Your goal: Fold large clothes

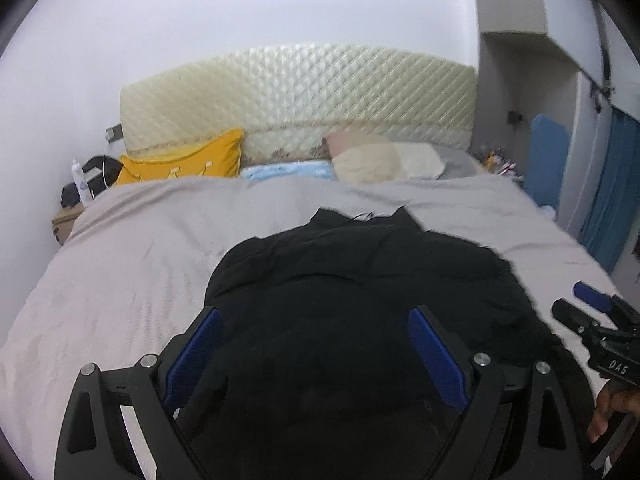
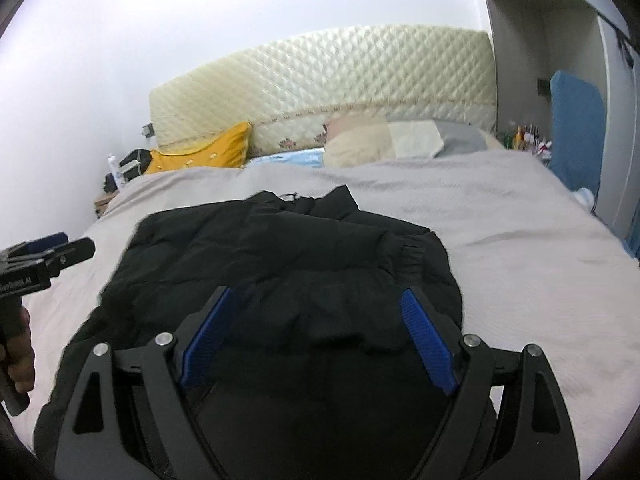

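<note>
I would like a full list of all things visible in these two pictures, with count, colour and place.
jacket: one, black, spread on the bed's middle
bed cover: one, grey, under the jacket
headboard: one, cream, quilted, against the wall
yellow pillow: one, far left of bed
cream pillow: one, far right of bed
blue cloth: one, light blue, between the pillows
bottle: one, white, left of bed
left gripper: one, black with blue pads, open over the jacket
right gripper: one, same colours, open over the jacket
</note>
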Action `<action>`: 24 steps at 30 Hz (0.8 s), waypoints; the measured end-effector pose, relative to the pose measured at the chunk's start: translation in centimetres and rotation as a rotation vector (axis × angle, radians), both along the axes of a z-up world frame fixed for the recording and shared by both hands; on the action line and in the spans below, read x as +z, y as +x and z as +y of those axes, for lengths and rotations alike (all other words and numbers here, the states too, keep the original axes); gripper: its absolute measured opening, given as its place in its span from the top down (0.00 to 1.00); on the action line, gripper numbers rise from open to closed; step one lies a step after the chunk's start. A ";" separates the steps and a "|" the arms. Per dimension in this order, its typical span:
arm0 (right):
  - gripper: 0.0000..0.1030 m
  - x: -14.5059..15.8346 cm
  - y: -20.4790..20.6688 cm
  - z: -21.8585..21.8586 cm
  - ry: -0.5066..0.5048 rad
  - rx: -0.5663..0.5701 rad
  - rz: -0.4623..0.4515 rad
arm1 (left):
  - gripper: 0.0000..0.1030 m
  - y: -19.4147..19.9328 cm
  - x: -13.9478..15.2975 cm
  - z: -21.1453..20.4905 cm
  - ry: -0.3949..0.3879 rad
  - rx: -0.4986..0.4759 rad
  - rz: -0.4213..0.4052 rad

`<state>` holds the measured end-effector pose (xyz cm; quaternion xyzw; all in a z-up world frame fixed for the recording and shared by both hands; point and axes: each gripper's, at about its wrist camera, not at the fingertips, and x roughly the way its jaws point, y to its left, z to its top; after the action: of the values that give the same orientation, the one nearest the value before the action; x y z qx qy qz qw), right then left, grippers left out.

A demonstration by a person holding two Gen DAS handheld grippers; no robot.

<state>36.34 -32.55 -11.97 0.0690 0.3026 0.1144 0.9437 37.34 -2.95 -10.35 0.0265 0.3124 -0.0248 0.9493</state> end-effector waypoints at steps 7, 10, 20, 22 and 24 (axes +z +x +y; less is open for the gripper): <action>0.17 3.1 -8.2 -1.5 0.001 -0.040 -0.002 | 0.09 -9.2 3.1 -1.6 -0.047 -0.055 -0.012; 0.17 3.2 -11.1 -2.8 -0.003 -0.072 0.002 | 0.09 -12.6 3.3 -1.4 -0.082 -0.066 -0.011; 0.17 0.0 -11.8 -6.9 0.050 -0.107 0.176 | 0.09 -16.0 -0.5 3.4 -0.104 -0.024 0.142; 0.17 -0.7 -11.1 -8.0 0.072 -0.107 0.221 | 0.09 -15.6 -1.5 5.2 -0.137 0.009 0.190; 0.16 -1.8 -10.3 -10.0 0.117 -0.114 0.277 | 0.09 -15.0 -2.6 7.4 -0.181 0.040 0.246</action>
<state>26.03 -42.55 -13.74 0.1562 0.4184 0.0674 0.8922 22.35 4.47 -12.97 -0.0687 0.4235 -0.0368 0.9025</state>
